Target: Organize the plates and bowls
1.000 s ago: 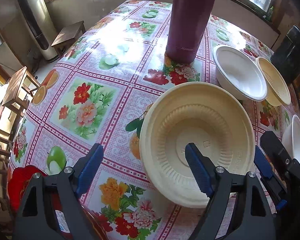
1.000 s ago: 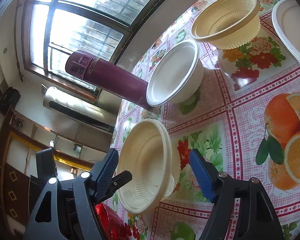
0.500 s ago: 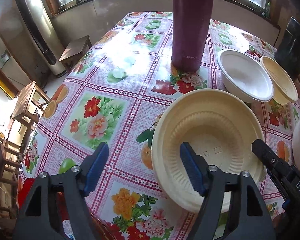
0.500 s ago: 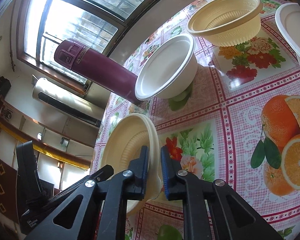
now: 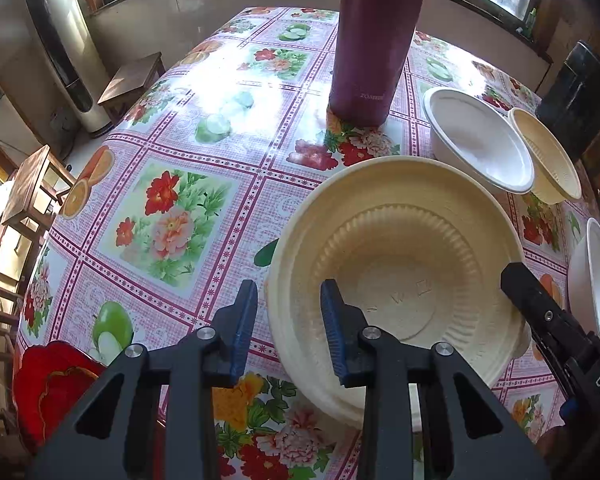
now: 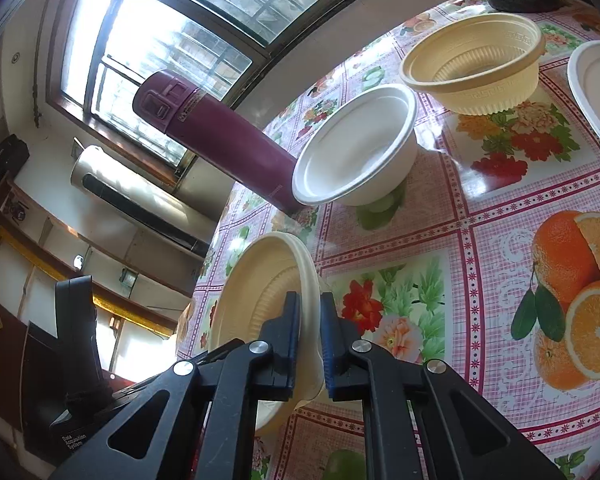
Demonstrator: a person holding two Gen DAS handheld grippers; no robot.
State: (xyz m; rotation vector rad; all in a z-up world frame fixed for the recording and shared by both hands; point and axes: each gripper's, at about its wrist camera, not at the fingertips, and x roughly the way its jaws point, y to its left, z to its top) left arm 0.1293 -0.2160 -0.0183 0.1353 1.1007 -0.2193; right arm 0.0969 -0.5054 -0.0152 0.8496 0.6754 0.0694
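A cream ribbed plate lies on the flowered tablecloth. My left gripper straddles its near-left rim, one finger inside, one outside, with a gap still showing. My right gripper is shut on the plate's right rim; its black finger shows in the left wrist view. Beyond stand a white bowl, a cream bowl and another white bowl at the right edge.
A tall maroon flask stands behind the plate. A red dish lies at the table's near-left corner. Wooden stools stand beyond the left table edge. A dark object sits at the far right.
My right gripper closed onto the plate's right rim. My left gripper's fingers narrowed around the near-left rim and moved in closer.
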